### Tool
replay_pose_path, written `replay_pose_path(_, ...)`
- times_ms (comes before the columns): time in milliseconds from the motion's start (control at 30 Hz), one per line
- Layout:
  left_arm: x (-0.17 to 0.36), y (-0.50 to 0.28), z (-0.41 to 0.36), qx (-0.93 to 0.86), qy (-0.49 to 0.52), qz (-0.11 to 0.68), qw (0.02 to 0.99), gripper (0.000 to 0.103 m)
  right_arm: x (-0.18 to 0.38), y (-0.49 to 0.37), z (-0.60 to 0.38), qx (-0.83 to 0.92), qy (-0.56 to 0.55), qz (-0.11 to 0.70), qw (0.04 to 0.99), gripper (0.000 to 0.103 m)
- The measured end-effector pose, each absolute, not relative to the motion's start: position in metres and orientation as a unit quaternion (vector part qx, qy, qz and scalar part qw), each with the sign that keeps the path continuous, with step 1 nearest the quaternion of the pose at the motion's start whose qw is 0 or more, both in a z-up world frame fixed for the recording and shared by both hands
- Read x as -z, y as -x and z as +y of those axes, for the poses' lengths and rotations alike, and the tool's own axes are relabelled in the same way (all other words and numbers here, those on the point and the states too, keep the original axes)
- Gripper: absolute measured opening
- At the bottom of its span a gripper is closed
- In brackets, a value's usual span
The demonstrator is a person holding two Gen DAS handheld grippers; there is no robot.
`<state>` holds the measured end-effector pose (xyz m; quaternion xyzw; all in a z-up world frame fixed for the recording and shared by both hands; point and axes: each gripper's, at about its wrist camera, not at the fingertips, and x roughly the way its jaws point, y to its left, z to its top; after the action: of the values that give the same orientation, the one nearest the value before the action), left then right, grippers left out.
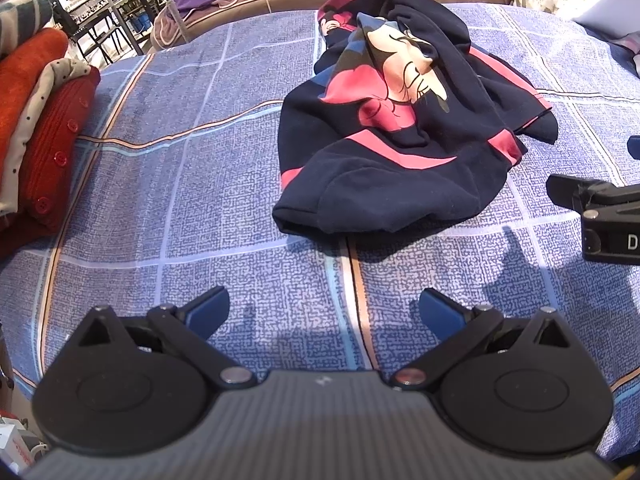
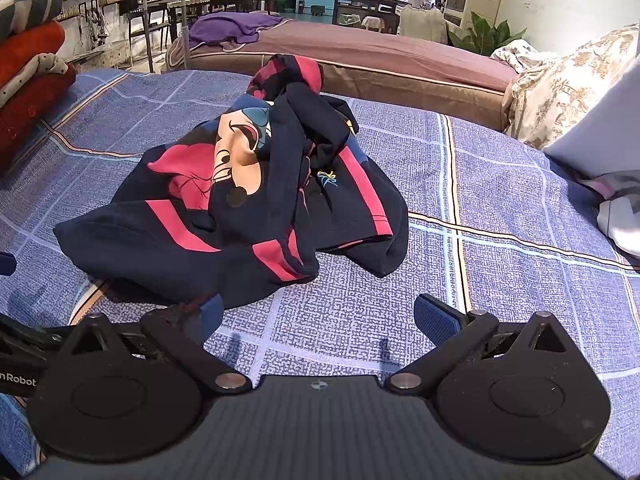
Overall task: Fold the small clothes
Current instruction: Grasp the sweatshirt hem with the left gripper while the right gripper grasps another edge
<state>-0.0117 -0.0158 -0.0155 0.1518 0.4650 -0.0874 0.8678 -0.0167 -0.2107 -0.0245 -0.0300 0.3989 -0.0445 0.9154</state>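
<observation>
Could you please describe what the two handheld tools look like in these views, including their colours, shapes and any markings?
Both are alike. The left tool has a grey ribbed body, two round black discs with triangular cut-out ears, black link arms on silver pivot pins, and blue textured finger pads. The right tool matches, with a small round mark on its body. White lettering ending "n Robot" shows on the left tool's side in the right wrist view.
</observation>
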Motion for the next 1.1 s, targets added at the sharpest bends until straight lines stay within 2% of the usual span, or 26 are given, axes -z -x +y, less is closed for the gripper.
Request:
replay_pose_path(233,0.016,0.013,-0.016,0.086,-0.159,0.46,0.869,0.103,0.025,0.017,-0.211,0.046,0.029,0.399,0.915,0.103)
replay_pose_path(400,0.014,0.018,-0.02,0.099,-0.177,0.429,0.88,0.103,0.025,0.021,-0.213,0.034,0.021,0.388,0.921,0.103)
replay_pose_path(633,0.014,0.032,-0.023,0.125,-0.235,0.351,0.898,0.103,0.028,0.048,-0.239,-0.009,-0.063,0.349,0.935,0.103)
replay_pose_path(800,0.019,0.029,-0.024,0.187,-0.214,0.353,0.892,0.098,0.036,0.061,-0.255,-0.022,-0.1,0.351,0.931,0.103)
replay_pose_path(867,0.023,0.026,-0.031,0.183,-0.244,0.341,0.889,0.092,0.035,0.064,-0.257,-0.028,-0.1,0.348,0.932,0.103)
replay_pose_path(1033,0.033,0.022,-0.052,0.19,-0.342,0.289,0.874,0.092,0.037,0.065,-0.264,-0.018,-0.097,0.353,0.931,0.103)
replay_pose_path(1100,0.037,0.017,-0.059,0.2,-0.367,0.287,0.862,0.088,0.038,0.065,-0.266,-0.015,-0.101,0.355,0.929,0.103)
